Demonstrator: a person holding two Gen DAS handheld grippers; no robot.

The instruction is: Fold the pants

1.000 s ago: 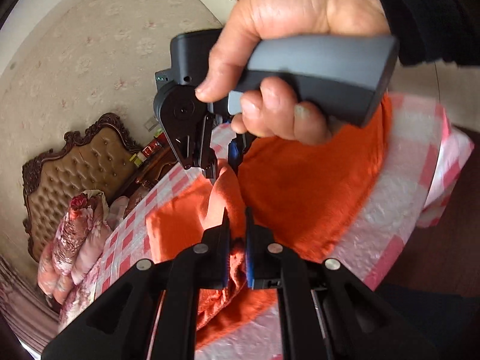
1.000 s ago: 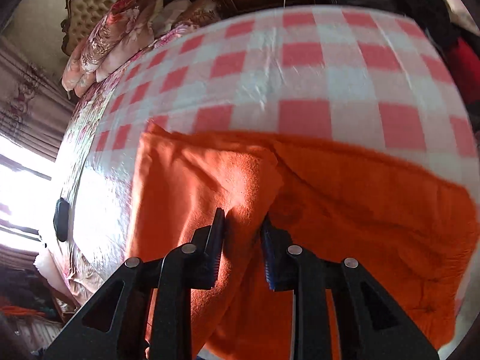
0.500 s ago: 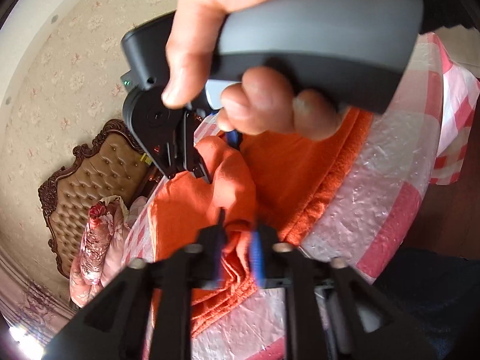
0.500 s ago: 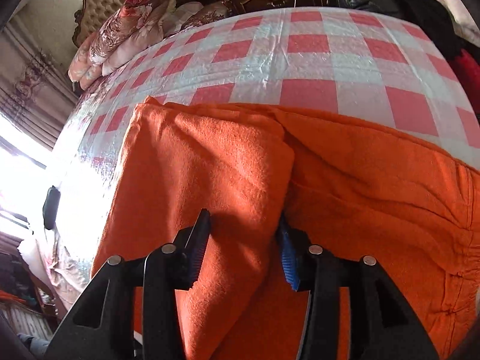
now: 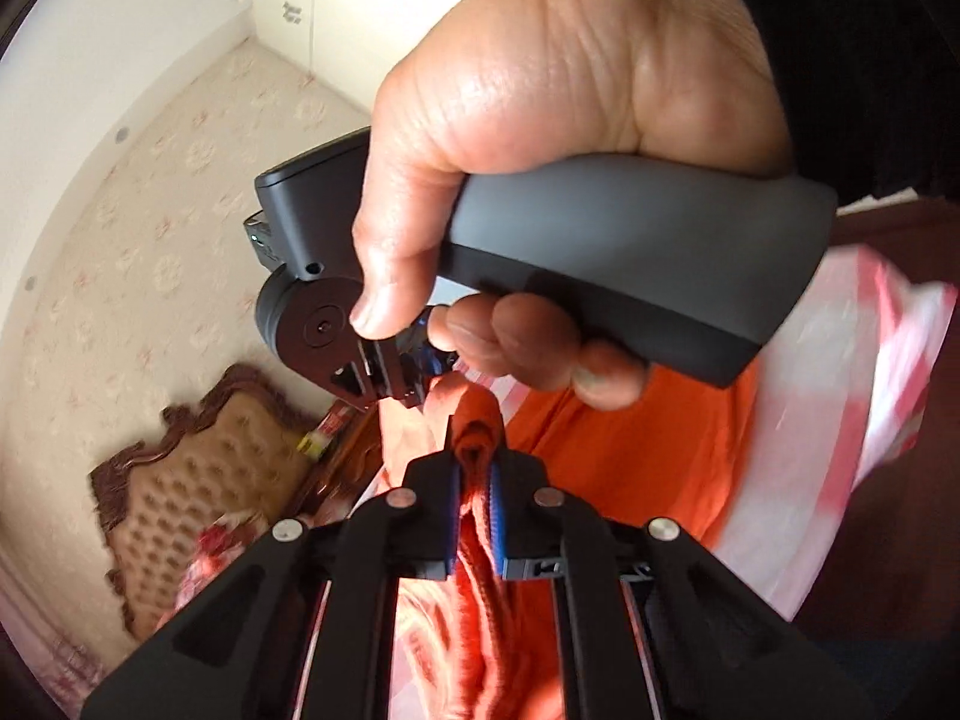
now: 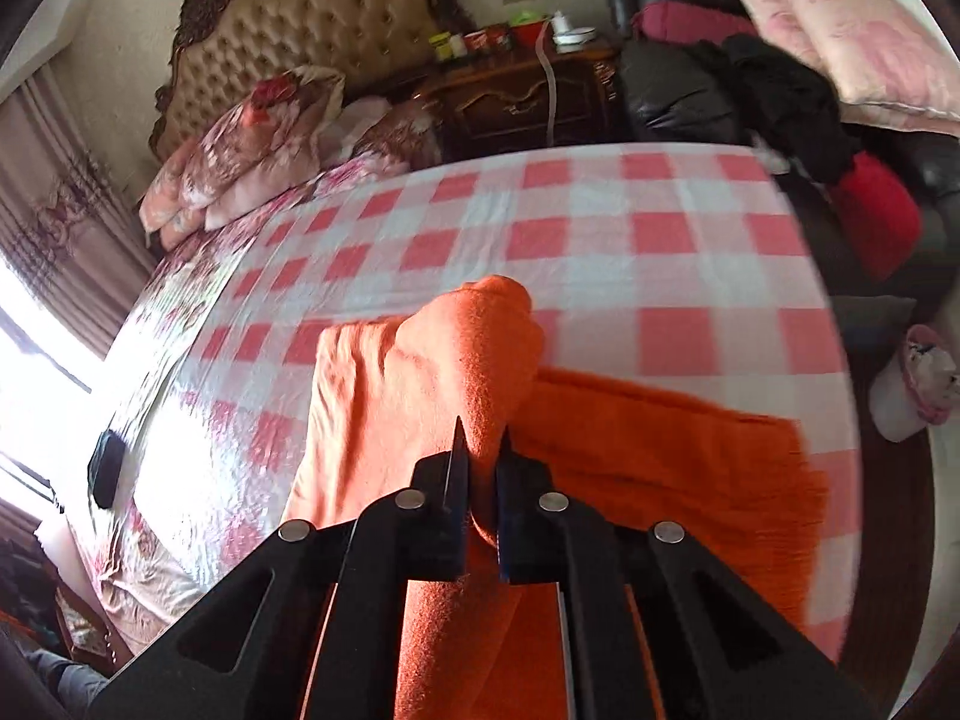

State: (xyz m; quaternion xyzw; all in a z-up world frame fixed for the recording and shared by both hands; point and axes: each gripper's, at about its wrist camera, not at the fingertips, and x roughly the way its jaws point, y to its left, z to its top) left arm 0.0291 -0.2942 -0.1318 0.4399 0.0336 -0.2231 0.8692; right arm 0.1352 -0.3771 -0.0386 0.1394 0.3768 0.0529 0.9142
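Both grippers, left (image 5: 477, 468) and right (image 6: 480, 456), clenched on orange pants (image 6: 648, 450); thin pinch, fabric may slip mid-fold

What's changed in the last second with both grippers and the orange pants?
The right gripper, whose fingers stood apart around a fold, has shut on the orange pants and lifted that fold off the checked bedspread. The left gripper has risen with its bunch of cloth. The left grip stayed shut; most of the pants stay on the bed.

Two close wrist views, shared pants (image 5: 630, 468)
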